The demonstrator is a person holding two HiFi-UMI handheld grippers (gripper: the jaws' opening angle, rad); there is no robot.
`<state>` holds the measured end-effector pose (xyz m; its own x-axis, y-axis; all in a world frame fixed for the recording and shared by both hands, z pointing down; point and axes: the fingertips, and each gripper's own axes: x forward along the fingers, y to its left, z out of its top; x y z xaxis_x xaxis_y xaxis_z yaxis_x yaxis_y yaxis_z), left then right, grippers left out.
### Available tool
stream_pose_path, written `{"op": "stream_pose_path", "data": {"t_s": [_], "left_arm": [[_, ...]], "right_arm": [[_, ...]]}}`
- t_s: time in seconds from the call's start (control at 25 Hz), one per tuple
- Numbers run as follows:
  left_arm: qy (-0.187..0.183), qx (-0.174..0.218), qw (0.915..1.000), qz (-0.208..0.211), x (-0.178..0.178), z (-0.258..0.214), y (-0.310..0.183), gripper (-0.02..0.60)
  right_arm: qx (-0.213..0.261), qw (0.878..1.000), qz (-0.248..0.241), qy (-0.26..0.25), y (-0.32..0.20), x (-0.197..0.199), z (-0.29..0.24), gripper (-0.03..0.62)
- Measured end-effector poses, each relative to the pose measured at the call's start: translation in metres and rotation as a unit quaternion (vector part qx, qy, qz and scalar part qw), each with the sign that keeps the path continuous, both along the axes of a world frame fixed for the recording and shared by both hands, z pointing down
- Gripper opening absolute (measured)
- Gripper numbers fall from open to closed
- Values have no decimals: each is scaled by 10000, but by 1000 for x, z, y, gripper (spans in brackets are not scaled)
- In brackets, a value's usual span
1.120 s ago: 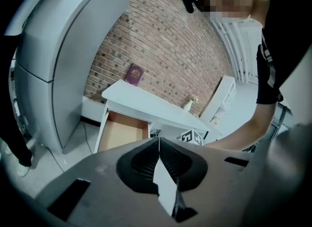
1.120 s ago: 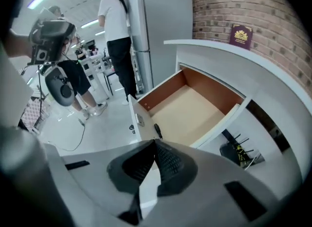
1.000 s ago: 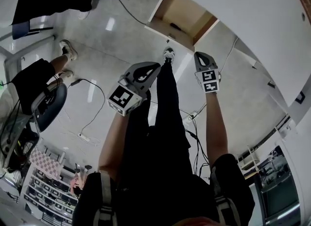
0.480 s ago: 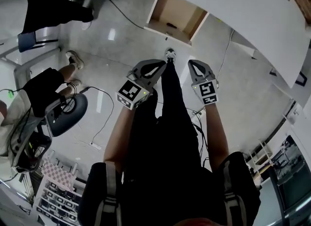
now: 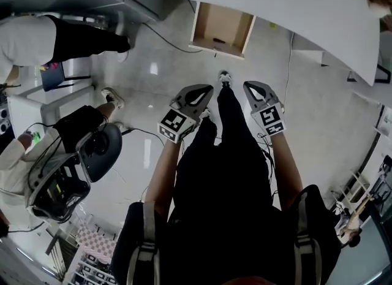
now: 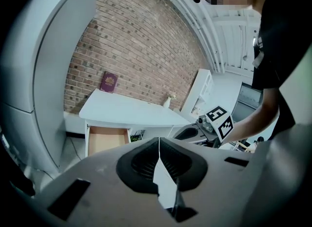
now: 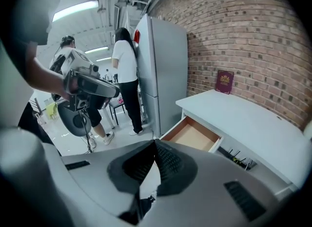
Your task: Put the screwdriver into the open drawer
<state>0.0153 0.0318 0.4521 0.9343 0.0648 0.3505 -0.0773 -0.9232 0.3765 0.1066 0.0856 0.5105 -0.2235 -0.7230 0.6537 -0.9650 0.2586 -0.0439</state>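
Observation:
The open wooden drawer [image 5: 222, 27] sticks out from under the white desk [image 5: 294, 14], far ahead of both grippers. In the head view a small dark thing [image 5: 217, 40] lies in it; I cannot tell if it is the screwdriver. The left gripper view shows the drawer [image 6: 104, 139] with a bare bottom, and so does the right gripper view [image 7: 193, 134]. My left gripper [image 5: 207, 91] and my right gripper [image 5: 252, 87] are held up side by side over the person's legs. Both are shut with nothing between the jaws, as their own views show for the left gripper [image 6: 159, 139] and the right gripper [image 7: 155, 141].
A grey fridge [image 7: 165, 70] stands left of the desk, with a standing person [image 7: 126, 70] beside it. A seated person [image 5: 37, 149] and an office chair [image 5: 101, 152] are at the left. Cables [image 5: 165, 41] run across the floor. A purple book [image 6: 108, 81] leans on the brick wall.
Both grippers have risen and the person has drawn back, so the drawer looks smaller and farther off. Both pairs of jaws stay shut and empty.

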Motion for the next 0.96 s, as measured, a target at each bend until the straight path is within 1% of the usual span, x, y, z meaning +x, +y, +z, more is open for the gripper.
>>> {"op": "stream_pose_path", "data": {"t_s": [0.32, 0.6, 0.8, 0.96], "left_arm": [[104, 241, 9991, 343, -18, -22, 36, 16], [247, 442, 9971, 568, -19, -34, 54, 17], [229, 477, 9962, 698, -44, -34, 59, 17], [124, 486, 9954, 818, -61, -35, 60, 17]], "right_arm": [[171, 9998, -58, 25, 29, -39, -21, 57], [246, 9996, -34, 124, 50, -51, -33, 57], [334, 9993, 87, 168, 57, -75, -40, 57], [353, 9991, 156, 171, 59, -88, -45, 57]]}}
